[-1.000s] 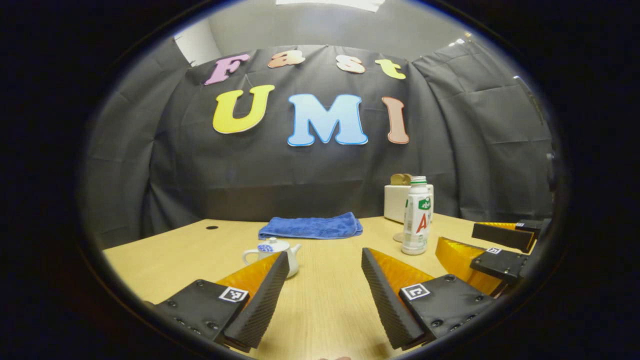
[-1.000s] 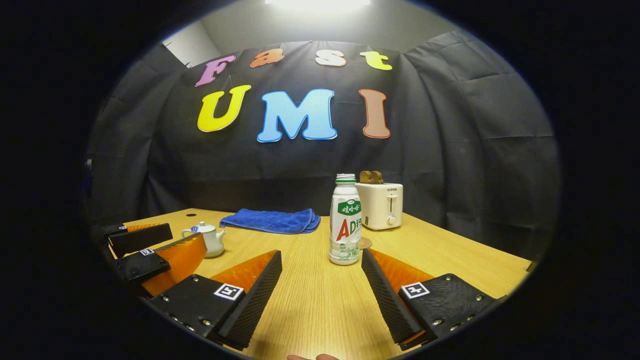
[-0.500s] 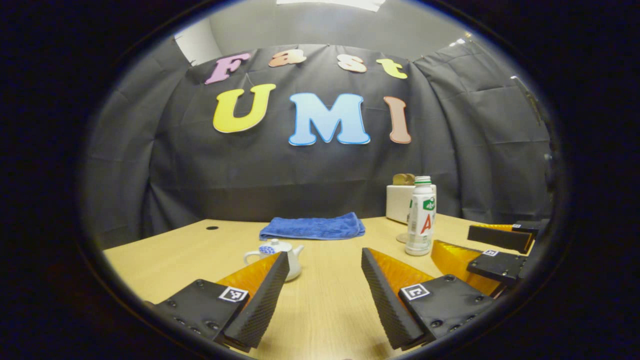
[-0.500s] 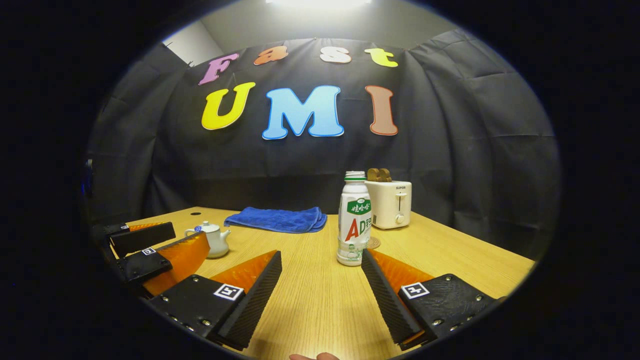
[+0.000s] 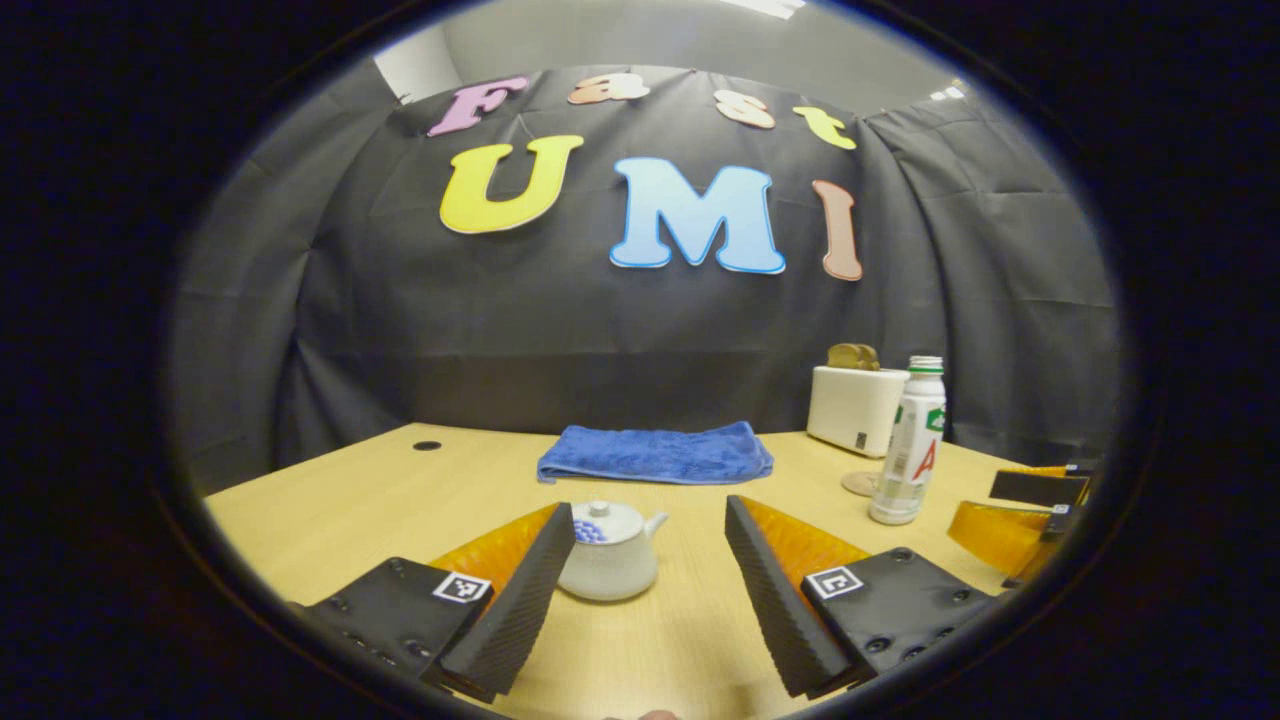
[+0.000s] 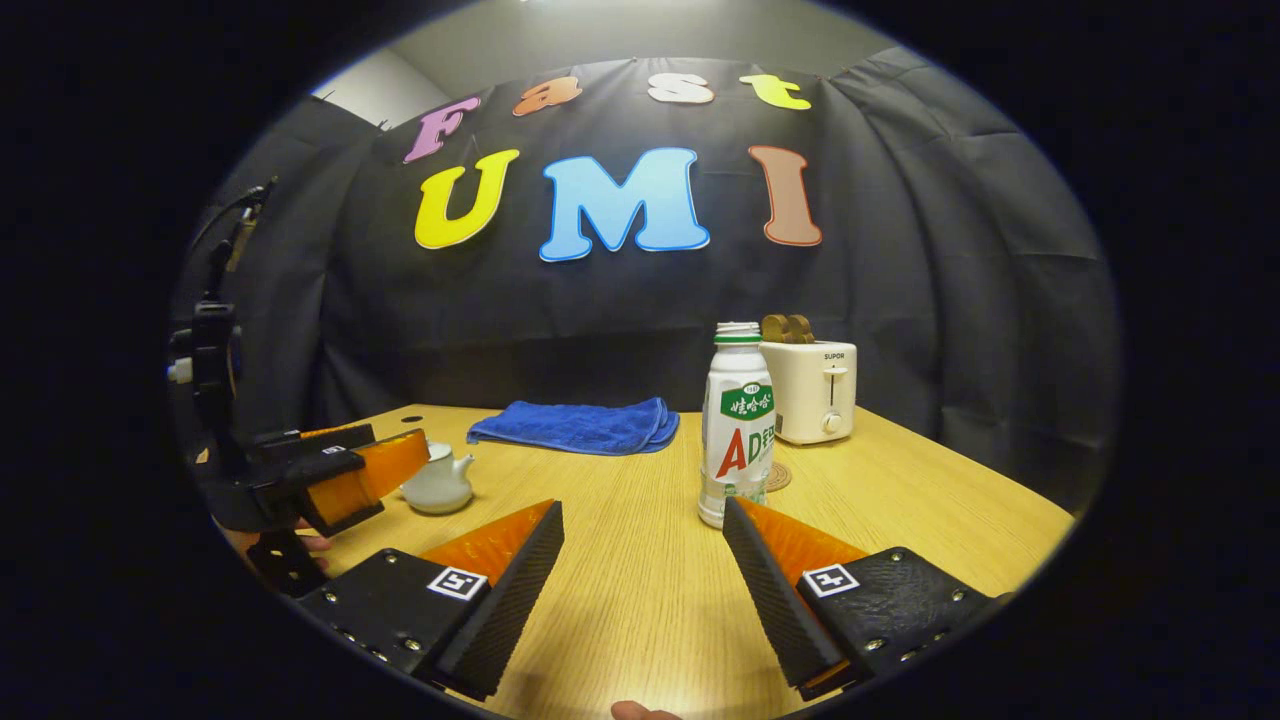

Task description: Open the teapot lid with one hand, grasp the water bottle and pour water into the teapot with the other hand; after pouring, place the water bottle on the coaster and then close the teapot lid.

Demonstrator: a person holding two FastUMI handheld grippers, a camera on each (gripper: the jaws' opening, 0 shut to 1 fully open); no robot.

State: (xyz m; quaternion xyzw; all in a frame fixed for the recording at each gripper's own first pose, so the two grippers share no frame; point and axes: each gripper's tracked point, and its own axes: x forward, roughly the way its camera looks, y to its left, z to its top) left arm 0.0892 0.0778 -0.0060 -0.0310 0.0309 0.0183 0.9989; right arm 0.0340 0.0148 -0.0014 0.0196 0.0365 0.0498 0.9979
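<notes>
The wooden desk (image 5: pixel 330 500) carried everything, its pale top running back to the black cloth wall. Toward the rear lay a folded blue towel (image 5: pixel 655 454), flat on the wood. At the far right stood a white toaster (image 6: pixel 812 392) with two brown slices poking from its slots.

In the right gripper view the water bottle (image 6: pixel 737 425) stood upright on the desk, white with a green band at its neck, just in front of the toaster. A small round coaster (image 6: pixel 778 476) lay on the desk just behind the bottle's base, and whether the two touched could not be told. The right gripper (image 6: pixel 643 570) hovered low over the desk with its fingers spread wide apart and holding nothing; the bottle stood just beyond the tip of its right finger.

In the left gripper view the left gripper (image 5: pixel 648 575) was likewise spread wide and empty. The white teapot (image 5: pixel 608 565) sat on the desk just ahead of the gap between its fingers, nearer the left finger, whose tip overlapped the pot's side in that view. The teapot lid (image 5: pixel 604 521) was on the pot, with a blue pattern at its left edge and the spout pointing right.
</notes>
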